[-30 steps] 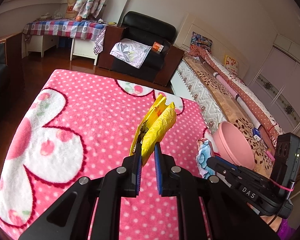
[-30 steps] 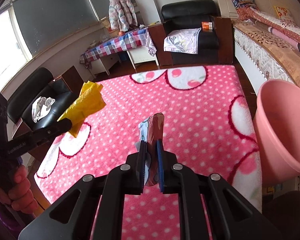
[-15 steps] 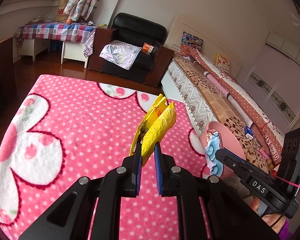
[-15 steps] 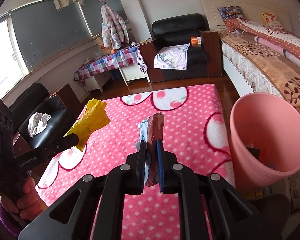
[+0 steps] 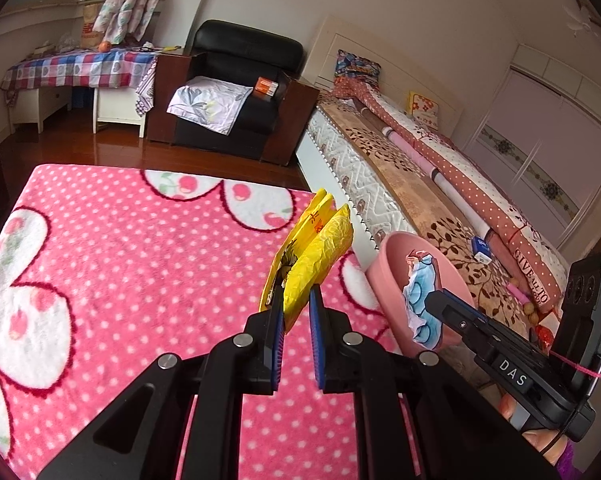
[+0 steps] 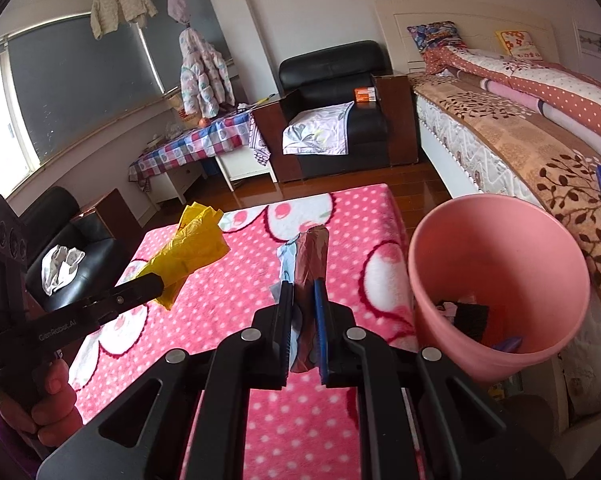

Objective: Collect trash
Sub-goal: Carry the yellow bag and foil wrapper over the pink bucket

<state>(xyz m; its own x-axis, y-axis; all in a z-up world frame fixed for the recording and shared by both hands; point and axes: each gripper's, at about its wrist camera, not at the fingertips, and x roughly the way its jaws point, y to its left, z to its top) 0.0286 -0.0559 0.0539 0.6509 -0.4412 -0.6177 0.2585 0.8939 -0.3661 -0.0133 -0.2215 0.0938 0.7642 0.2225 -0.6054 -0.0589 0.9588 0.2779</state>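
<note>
Left claw point(image 5: 294, 312) grips a yellow wrapper point(image 5: 314, 258) above the tabletop point(image 5: 132, 248); right claw point(image 6: 303, 300) grips a brown-blue wrapper point(image 6: 310, 256) beside the pink bin point(image 6: 496, 280). Both wrappers look light, thin and crumply, so holding the lower edge seems enough.

Both grippers carried toward the pink bin point(image 6: 496, 276), blue wrapper point(image 5: 420, 300) now before its mouth
</note>
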